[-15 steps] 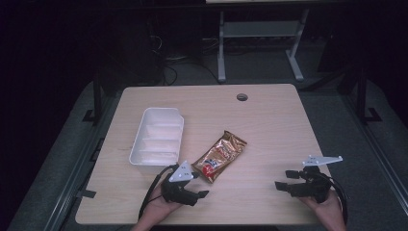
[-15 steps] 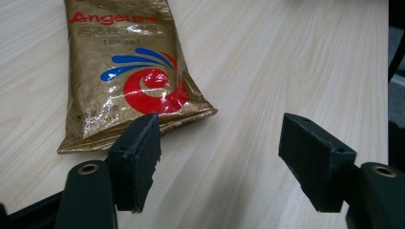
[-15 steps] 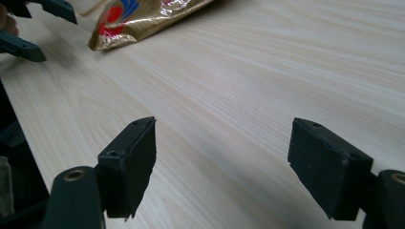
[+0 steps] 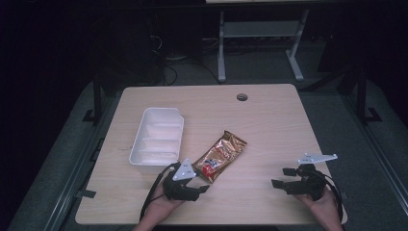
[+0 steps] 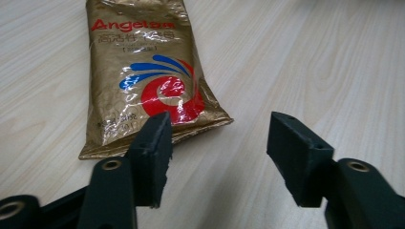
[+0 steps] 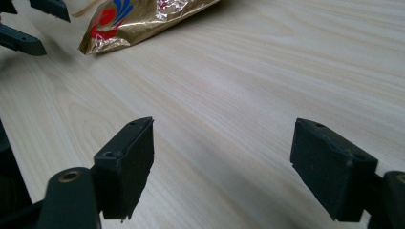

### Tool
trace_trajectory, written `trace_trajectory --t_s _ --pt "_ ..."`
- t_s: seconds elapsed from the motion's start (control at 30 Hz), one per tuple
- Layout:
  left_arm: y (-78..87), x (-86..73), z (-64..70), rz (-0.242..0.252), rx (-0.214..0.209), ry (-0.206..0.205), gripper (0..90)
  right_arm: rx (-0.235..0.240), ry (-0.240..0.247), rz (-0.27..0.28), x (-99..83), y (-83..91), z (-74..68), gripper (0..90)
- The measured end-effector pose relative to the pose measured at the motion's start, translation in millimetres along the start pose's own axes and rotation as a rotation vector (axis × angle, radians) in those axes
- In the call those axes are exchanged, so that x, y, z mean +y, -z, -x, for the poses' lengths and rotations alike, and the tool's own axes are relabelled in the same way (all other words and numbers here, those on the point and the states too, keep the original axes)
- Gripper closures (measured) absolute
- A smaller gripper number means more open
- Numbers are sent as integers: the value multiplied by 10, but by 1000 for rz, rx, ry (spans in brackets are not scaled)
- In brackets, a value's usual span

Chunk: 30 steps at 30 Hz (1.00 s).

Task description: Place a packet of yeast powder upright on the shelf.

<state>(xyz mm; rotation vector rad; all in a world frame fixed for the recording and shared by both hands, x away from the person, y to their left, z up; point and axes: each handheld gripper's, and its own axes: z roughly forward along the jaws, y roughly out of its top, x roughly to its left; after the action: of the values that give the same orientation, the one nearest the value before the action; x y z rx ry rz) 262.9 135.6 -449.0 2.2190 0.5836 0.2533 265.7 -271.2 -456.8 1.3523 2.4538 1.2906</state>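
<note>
Left gripper (image 4: 201,185) sits lower centre-left of the high view, jaws spread, nothing between them. It's at the near end of the gold snack pouch (image 4: 220,155). In the left gripper view the pouch (image 5: 143,71) fills the upper left, its bottom seal just past the left jaw tip; can't tell whether the jaw touches the foil. The gap between the jaws sits over bare worktop (image 5: 310,62), to the right of the pouch.

Pouch lies flat and diagonal at frame centre of the high view, just right of the white tray (image 4: 179,126), not touching it.

Right gripper (image 4: 282,177) at lower right of the high view, well apart from the pouch, jaws also released and empty. Right gripper view: wood worktop (image 6: 267,71) between its jaws, pouch end (image 6: 138,19) at upper left.
</note>
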Motion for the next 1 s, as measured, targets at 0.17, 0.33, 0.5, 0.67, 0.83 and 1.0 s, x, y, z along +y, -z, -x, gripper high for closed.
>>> trace_trajectory --t_s 0.17,0.33,0.5,0.67,0.83,1.0 --pt "6 65 -29 -7 25 8 537 10 7 11 73 -60 -7 214" --pt "1 130 -63 -17 21 46 612 7 7 15 157 -108 4 210" --pt "-32 231 -50 -70 37 34 687 14 13 21 322 -189 -5 218" --pt "-131 337 -90 -90 51 34 735 12 17 23 439 -246 -6 223" --pt "-250 384 -141 -113 76 36 754 31 12 32 605 -330 2 234" --pt "-310 374 -151 -142 76 28 754 42 13 30 794 -456 16 231"
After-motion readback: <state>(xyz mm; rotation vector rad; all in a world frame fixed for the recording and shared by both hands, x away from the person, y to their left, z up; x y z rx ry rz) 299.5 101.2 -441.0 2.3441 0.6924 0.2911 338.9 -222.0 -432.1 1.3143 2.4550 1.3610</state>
